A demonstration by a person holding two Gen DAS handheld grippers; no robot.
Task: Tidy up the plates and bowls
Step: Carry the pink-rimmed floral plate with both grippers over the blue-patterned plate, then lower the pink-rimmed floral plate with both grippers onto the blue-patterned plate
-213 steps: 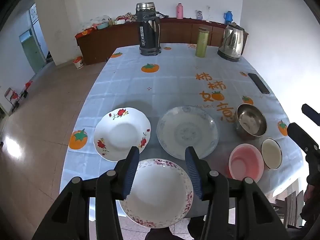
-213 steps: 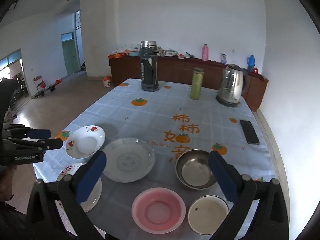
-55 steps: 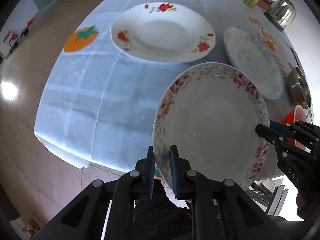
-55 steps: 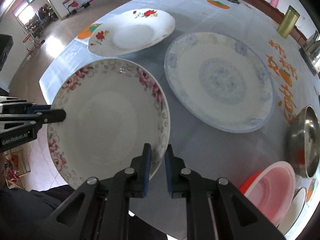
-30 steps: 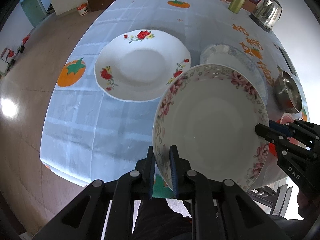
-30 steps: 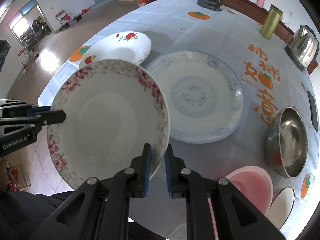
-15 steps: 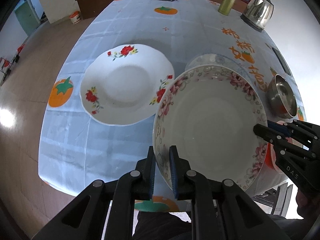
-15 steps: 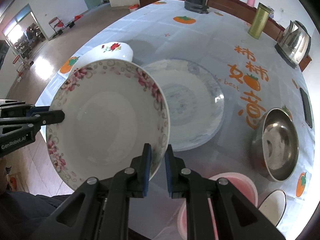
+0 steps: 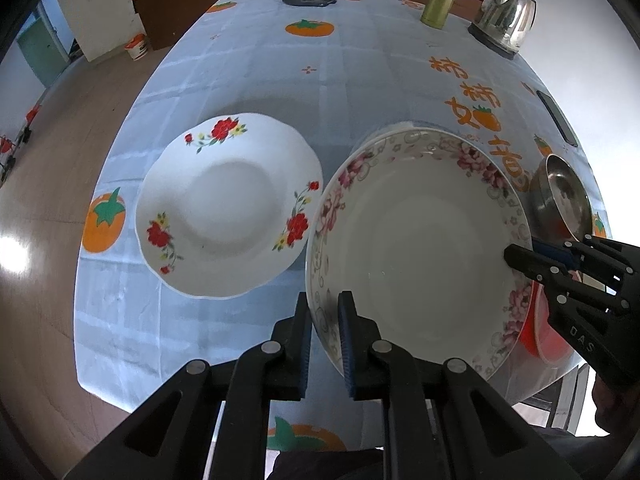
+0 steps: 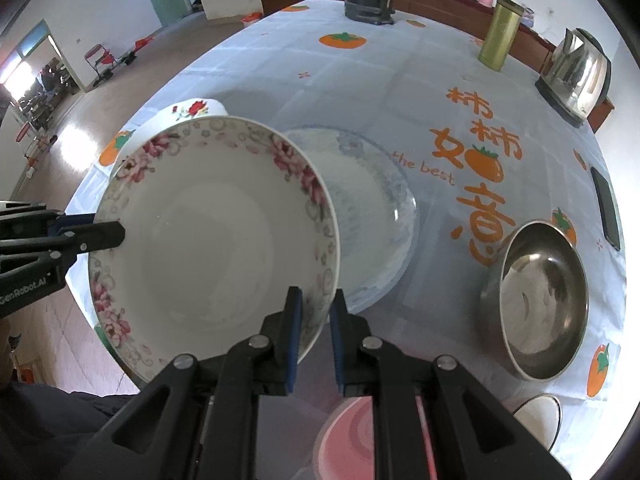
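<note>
We read "the best" (image 10: 425,171) in small orange letters on the tablecloth (image 10: 360,80), beside large orange Chinese characters 柿柿如意 (image 10: 486,168) toward two o'clock. "GenRobot.AI" (image 10: 25,288) stands on the left gripper (image 10: 116,234) at nine o'clock; "DAS" (image 9: 582,342) on the right gripper (image 9: 510,256) at four o'clock.

Bare tablecloth (image 10: 360,80) lies open beyond the blue plate (image 10: 380,216); red-flowered plate (image 9: 224,204) and steel bowl (image 10: 544,300) flank it.
</note>
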